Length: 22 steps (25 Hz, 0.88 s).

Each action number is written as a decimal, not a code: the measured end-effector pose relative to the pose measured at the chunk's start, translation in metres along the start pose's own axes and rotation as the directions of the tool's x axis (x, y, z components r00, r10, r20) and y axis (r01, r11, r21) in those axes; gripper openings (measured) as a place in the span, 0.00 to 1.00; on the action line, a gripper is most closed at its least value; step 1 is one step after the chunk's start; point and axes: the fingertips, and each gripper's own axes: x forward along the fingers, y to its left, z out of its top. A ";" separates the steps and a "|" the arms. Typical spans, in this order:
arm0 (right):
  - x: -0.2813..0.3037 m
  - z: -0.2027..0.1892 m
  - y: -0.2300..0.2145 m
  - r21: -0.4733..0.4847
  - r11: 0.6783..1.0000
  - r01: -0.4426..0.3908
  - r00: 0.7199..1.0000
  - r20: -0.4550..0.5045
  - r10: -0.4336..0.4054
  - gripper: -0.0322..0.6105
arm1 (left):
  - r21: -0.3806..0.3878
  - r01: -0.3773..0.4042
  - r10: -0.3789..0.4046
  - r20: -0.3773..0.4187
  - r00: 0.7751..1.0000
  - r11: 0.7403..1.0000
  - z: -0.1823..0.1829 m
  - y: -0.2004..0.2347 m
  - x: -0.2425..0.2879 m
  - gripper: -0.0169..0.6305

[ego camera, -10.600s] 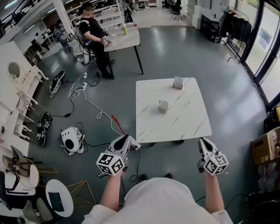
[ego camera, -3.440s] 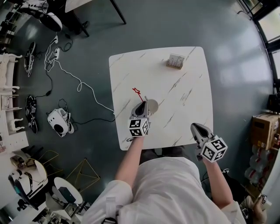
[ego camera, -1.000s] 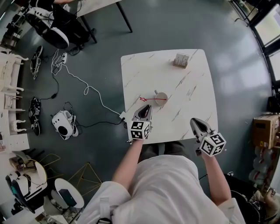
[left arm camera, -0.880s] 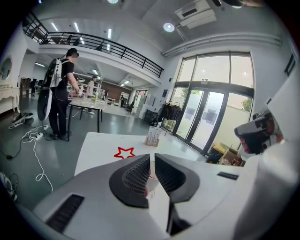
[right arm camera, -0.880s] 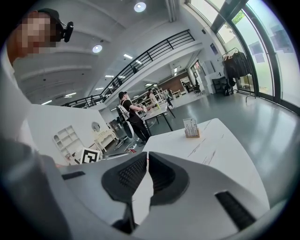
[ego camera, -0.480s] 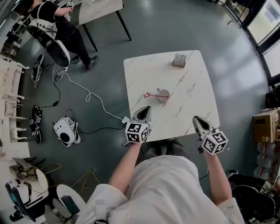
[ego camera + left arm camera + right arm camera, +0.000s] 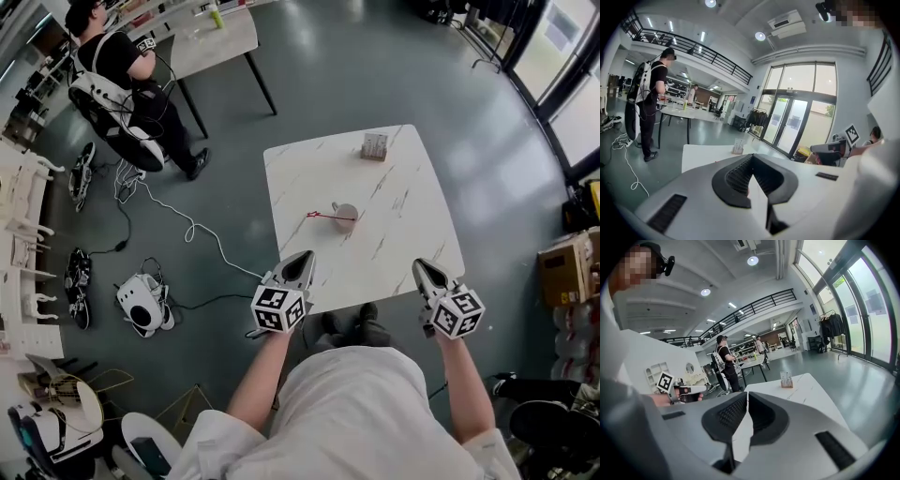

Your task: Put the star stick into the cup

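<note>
Both grippers are clenched on nothing. In the left gripper view the left gripper (image 7: 750, 158) has its ribbed pads meeting at the tips, and in the right gripper view the right gripper (image 7: 746, 396) shows only a hairline slit between its pads.

From the head view, the left gripper (image 7: 304, 256) hangs over the near left corner of the tabletop (image 7: 305, 173). The right gripper (image 7: 421, 266) hangs over the near edge, close to the right corner. Both point away from the person, level with each other and well apart. Each is held on a bare forearm stretched forward from a white shirt.

Farther out, the cup (image 7: 346, 217) stands near the middle of the tabletop, well apart from both grippers. The star stick (image 7: 330, 217) rests in it, leaning low over the rim, with its star end jutting toward the left edge. A small holder (image 7: 374, 146) stands by the far edge.
</note>
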 end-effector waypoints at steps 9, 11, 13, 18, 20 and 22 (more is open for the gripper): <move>-0.005 0.024 -0.005 -0.063 0.997 -0.046 0.999 0.022 0.047 0.10 | -0.001 -0.053 0.053 0.074 0.996 0.999 0.024 -0.019 -0.030 0.05; -0.007 0.024 -0.007 -0.072 0.995 -0.065 0.998 0.019 0.067 0.10 | -0.009 -0.074 0.074 0.082 0.994 0.997 0.021 -0.025 -0.034 0.05; -0.012 0.024 -0.007 -0.082 0.993 -0.082 0.996 0.018 0.084 0.10 | -0.024 -0.091 0.093 0.089 0.992 0.996 0.019 -0.034 -0.041 0.05; -0.023 0.029 -0.009 -0.128 0.986 -0.107 0.993 0.030 0.112 0.10 | -0.036 -0.109 0.113 0.113 0.987 0.993 0.019 -0.057 -0.053 0.05; -0.025 0.027 -0.011 -0.136 0.984 -0.113 0.993 0.030 0.118 0.09 | -0.035 -0.113 0.117 0.121 0.986 0.993 0.018 -0.063 -0.056 0.05; -0.027 0.026 -0.011 -0.143 0.982 -0.121 0.991 0.029 0.127 0.09 | -0.036 -0.118 0.122 0.127 0.984 0.992 0.017 -0.066 -0.059 0.05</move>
